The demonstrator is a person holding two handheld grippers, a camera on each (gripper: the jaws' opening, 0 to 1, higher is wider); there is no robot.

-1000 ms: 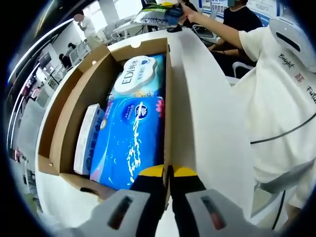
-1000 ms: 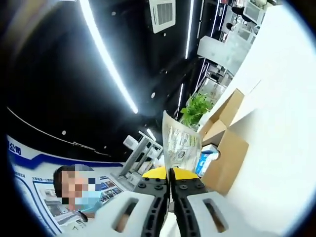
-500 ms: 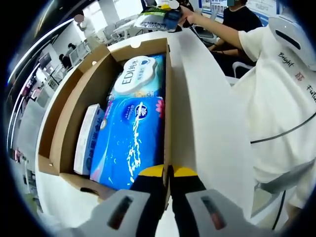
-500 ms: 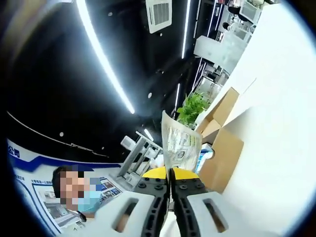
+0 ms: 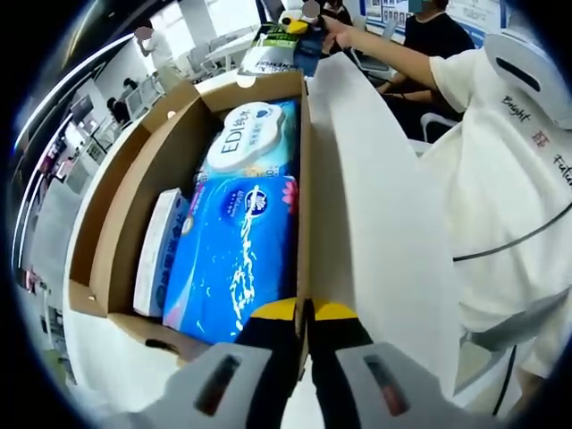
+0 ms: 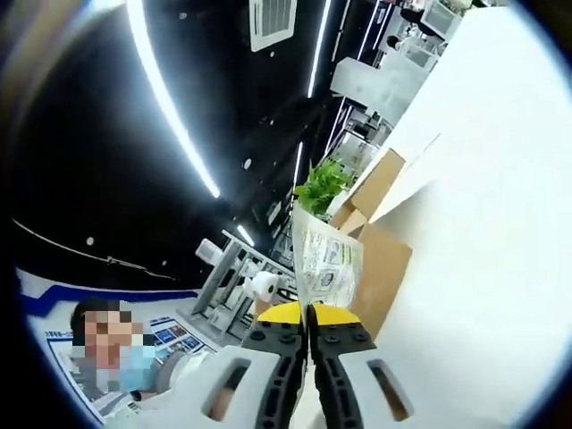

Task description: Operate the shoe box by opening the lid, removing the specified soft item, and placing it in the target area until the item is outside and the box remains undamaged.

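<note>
The shoe box [image 5: 134, 192] stands open on the white table [image 5: 94, 353], and its white lid [image 5: 375, 232] is turned up at the side. The left gripper [image 5: 304, 310] has its jaws closed on the box wall where the lid joins. Inside lie a big blue tissue pack [image 5: 237, 255], a round-labelled wipes pack [image 5: 250, 138] behind it, and a slim white-blue box [image 5: 159, 250] along the wall. The right gripper [image 6: 307, 313] holds a flat printed packet [image 6: 323, 266] between closed jaws, up in the air beyond the far end of the box.
</note>
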